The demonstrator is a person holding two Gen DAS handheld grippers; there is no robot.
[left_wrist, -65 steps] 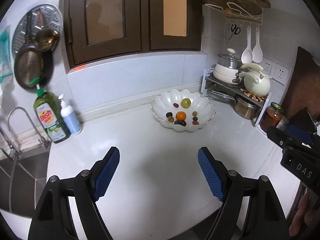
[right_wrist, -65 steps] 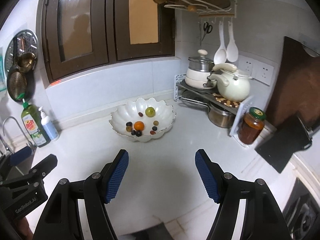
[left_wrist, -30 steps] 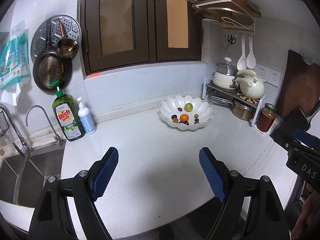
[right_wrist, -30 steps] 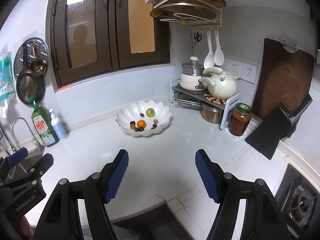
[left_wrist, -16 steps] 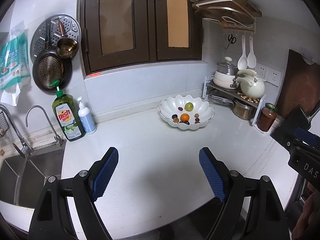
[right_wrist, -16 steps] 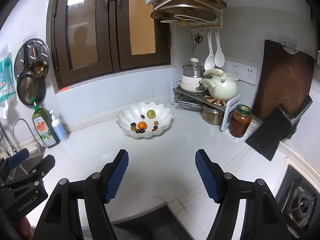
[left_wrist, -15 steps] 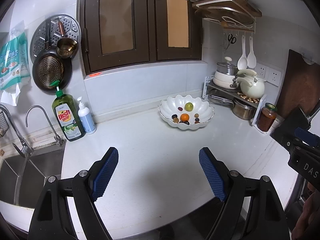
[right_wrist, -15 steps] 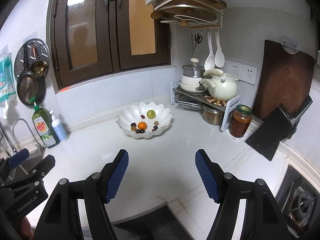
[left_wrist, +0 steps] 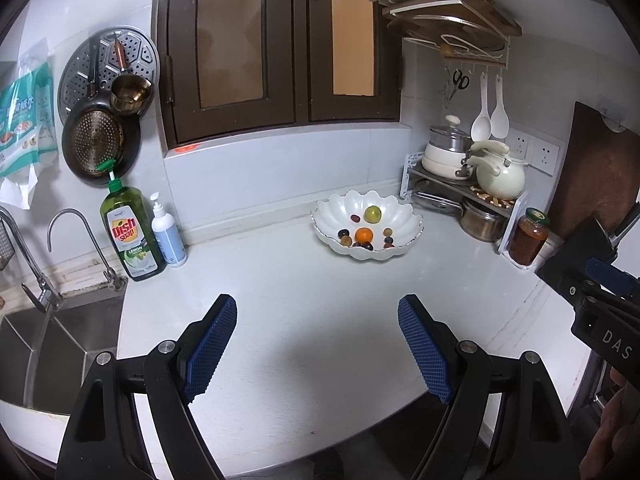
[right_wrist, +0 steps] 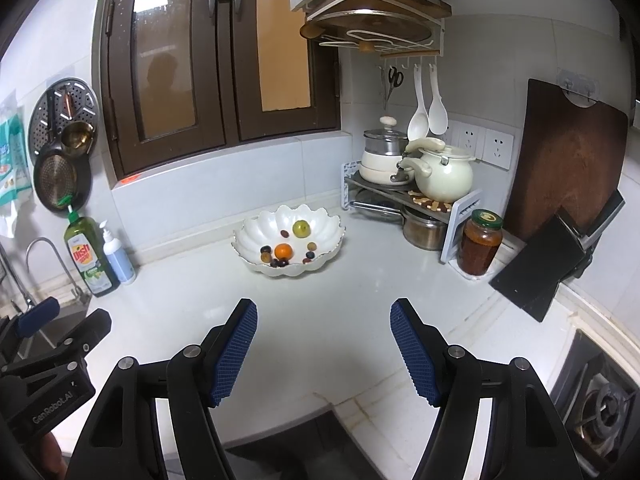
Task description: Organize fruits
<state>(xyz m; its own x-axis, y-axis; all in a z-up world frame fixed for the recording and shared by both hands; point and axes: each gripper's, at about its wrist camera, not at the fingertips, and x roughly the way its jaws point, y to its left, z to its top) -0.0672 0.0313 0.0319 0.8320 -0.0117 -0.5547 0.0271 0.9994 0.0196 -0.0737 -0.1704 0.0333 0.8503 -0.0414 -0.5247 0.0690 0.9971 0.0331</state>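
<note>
A white scalloped bowl (left_wrist: 408, 220) (right_wrist: 252, 236) stands at the back of the white counter. In it lie a green fruit (left_wrist: 372, 213) (right_wrist: 301, 227), a small orange (left_wrist: 364, 235) (right_wrist: 283, 251) and several dark grapes (left_wrist: 344, 234) (right_wrist: 265, 249). My left gripper (left_wrist: 318, 316) hangs open over the counter's front part, well short of the bowl, with nothing between its blue pads. My right gripper (right_wrist: 324, 316) is also open and empty, equally far back from the bowl. The right gripper's body shows at the right edge of the left wrist view.
A dish soap bottle (left_wrist: 130, 234) and a pump bottle (left_wrist: 168, 232) stand by the sink (left_wrist: 36, 344) at the left. A rack with pots and a kettle (right_wrist: 440, 178), a jar (right_wrist: 480, 242) and a leaning cutting board (right_wrist: 568, 160) fill the right corner. A stove (right_wrist: 600, 400) lies far right.
Both grippers pulled back from the bowl between the oldest frames and one second ago, so it looks smaller and farther. Since then nothing has visibly moved.
</note>
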